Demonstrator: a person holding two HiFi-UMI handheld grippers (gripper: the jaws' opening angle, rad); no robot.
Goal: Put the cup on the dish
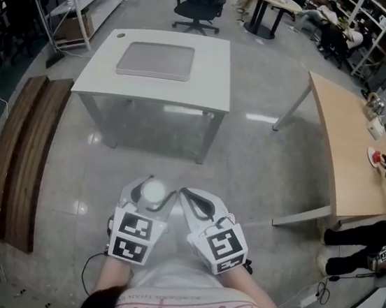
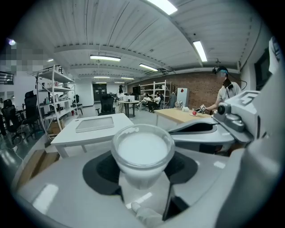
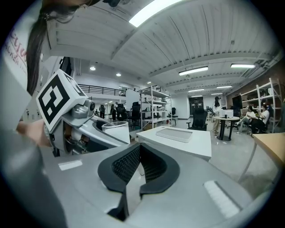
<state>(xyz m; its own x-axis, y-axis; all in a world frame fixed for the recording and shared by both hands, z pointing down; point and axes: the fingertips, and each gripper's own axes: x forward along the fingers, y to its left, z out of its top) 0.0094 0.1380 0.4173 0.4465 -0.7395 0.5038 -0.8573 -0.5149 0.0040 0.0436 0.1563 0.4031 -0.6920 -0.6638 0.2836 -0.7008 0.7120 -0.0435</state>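
A white cup (image 1: 153, 192) sits upright between the jaws of my left gripper (image 1: 152, 198), which is shut on its sides, low over the floor in front of me. The left gripper view shows the cup (image 2: 142, 149) from above, held in the left gripper (image 2: 143, 171). My right gripper (image 1: 190, 197) is close beside it on the right, its black pads (image 3: 127, 162) together with nothing between them. Farther ahead, a flat grey square dish (image 1: 155, 60) lies on a white table (image 1: 212, 89). The dish (image 3: 176, 133) also shows in the right gripper view.
A wooden table (image 1: 342, 148) with small items stands at the right, and a seated person's legs (image 1: 358, 242) are below it. A wooden bench (image 1: 20, 155) runs along the left. A black office chair (image 1: 199, 3) stands behind the white table. Cables lie on the floor.
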